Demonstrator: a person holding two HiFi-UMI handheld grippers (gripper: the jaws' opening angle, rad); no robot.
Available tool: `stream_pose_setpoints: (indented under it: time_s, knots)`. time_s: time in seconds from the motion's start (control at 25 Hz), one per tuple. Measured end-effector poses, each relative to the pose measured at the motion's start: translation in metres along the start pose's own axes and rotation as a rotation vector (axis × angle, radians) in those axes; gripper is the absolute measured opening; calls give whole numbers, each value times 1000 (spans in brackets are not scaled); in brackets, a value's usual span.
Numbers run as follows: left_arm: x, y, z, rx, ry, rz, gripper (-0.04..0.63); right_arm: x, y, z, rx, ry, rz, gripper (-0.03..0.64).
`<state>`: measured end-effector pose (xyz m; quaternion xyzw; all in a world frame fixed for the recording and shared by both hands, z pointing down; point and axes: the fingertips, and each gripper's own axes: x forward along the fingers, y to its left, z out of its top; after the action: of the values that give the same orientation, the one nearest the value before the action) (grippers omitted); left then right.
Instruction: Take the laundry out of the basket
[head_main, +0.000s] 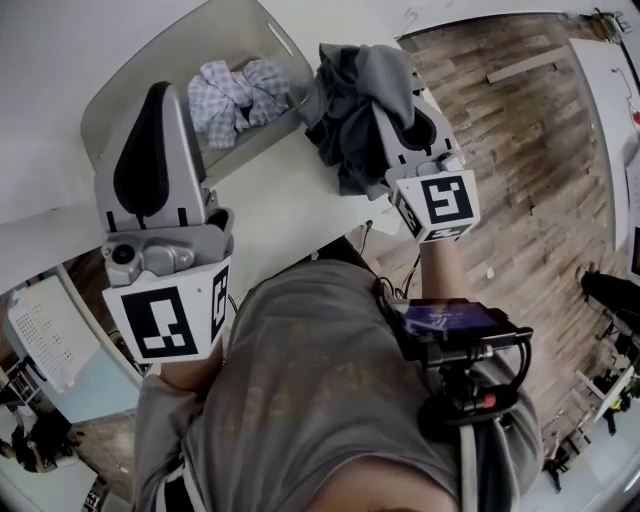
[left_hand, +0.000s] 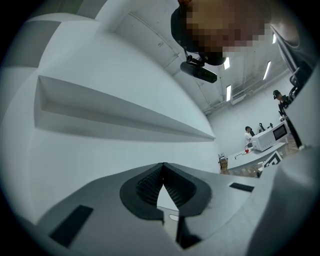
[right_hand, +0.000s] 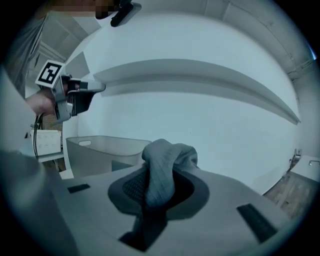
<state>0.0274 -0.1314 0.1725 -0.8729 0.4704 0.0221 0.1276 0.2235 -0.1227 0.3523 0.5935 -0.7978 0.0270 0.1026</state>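
The grey laundry basket (head_main: 128, 82) stands at the back of the white table (head_main: 270, 215), with a checked cloth (head_main: 236, 93) bunched inside it. My right gripper (head_main: 388, 100) is shut on a dark grey garment (head_main: 352, 110), which drapes over its jaws above the table just right of the basket. In the right gripper view the grey cloth (right_hand: 161, 172) is pinched between the pads, and the basket (right_hand: 102, 149) sits behind on the left. My left gripper (head_main: 158, 98) hovers at the basket's near rim. Its jaws (left_hand: 163, 169) are shut with nothing in them.
A wood floor (head_main: 520, 170) lies to the right of the table. A white perforated unit (head_main: 45, 335) stands at the lower left. A camera rig (head_main: 455, 330) hangs on the person's chest. A white wall with a ledge (left_hand: 125, 112) fills the left gripper view.
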Motion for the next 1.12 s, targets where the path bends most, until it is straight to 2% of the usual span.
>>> stream_pose_setpoints:
  time_s: [0.28, 0.48, 0.56, 0.76, 0.88, 1.0, 1.12]
  knots:
    - [-3, 13, -7, 5, 22, 38, 8, 33, 24, -52, -30, 102, 64, 75]
    - [-8, 27, -11, -1, 25, 70, 8, 53, 35, -62, -52, 139, 105, 81]
    - [-10, 31, -11, -3, 24, 80, 8, 58, 42, -64, -60, 164, 138, 114]
    - [-15, 38, -12, -9, 13, 104, 8, 58, 48, -48, -42, 190, 215, 240]
    - [-20, 45, -10, -18, 2, 124, 8, 50, 50, -26, -68, 189, 255, 299]
    - [-25, 51, -6, -25, -18, 139, 8, 36, 52, -5, -127, 198, 314, 304]
    - [-30, 56, -2, -29, -41, 150, 8, 21, 62, 1, -197, 253, 403, 304]
